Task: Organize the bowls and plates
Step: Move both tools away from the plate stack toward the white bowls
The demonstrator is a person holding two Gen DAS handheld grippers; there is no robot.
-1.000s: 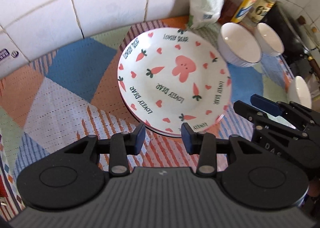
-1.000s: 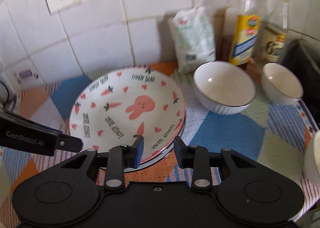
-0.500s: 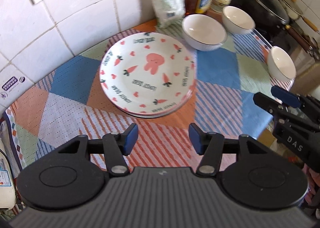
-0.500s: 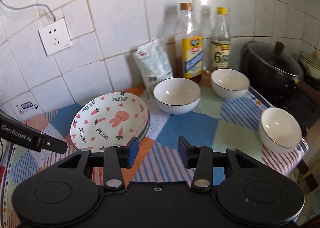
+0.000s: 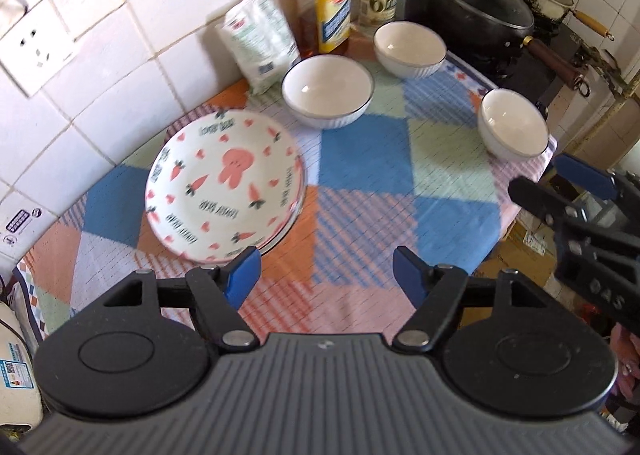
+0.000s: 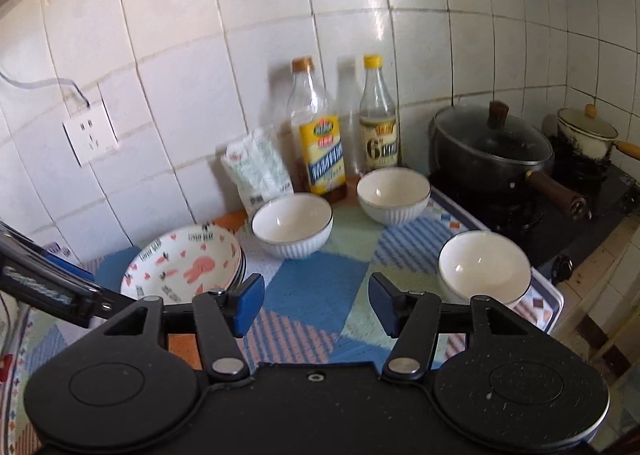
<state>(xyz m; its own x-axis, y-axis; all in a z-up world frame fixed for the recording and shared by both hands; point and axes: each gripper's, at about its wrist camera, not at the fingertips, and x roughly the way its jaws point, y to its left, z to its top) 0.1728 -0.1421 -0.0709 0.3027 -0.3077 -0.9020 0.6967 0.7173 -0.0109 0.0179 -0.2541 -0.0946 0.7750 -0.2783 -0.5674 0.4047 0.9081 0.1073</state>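
A stack of rabbit-and-carrot plates [image 5: 224,187] lies on the patchwork cloth at the left; it also shows in the right wrist view [image 6: 184,267]. Three white bowls stand apart: one by the plates [image 5: 327,90] [image 6: 292,224], one at the back [image 5: 410,49] [image 6: 393,195], one near the cloth's right edge [image 5: 514,128] [image 6: 484,272]. My left gripper [image 5: 327,275] is open and empty, above the cloth in front of the plates. My right gripper [image 6: 316,301] is open and empty, high over the cloth's front; it shows at the right of the left wrist view [image 5: 568,199].
Two bottles [image 6: 320,147] [image 6: 378,131] and a white bag [image 6: 258,167] stand against the tiled wall behind the bowls. A black lidded pan [image 6: 492,147] and a cream pot [image 6: 586,135] sit on the stove at the right. The cloth's right edge [image 5: 520,215] overhangs the counter.
Both grippers have pulled back and up from the plates, so more of the counter shows. Both sets of jaws have opened wider. The plates and bowls have not moved.
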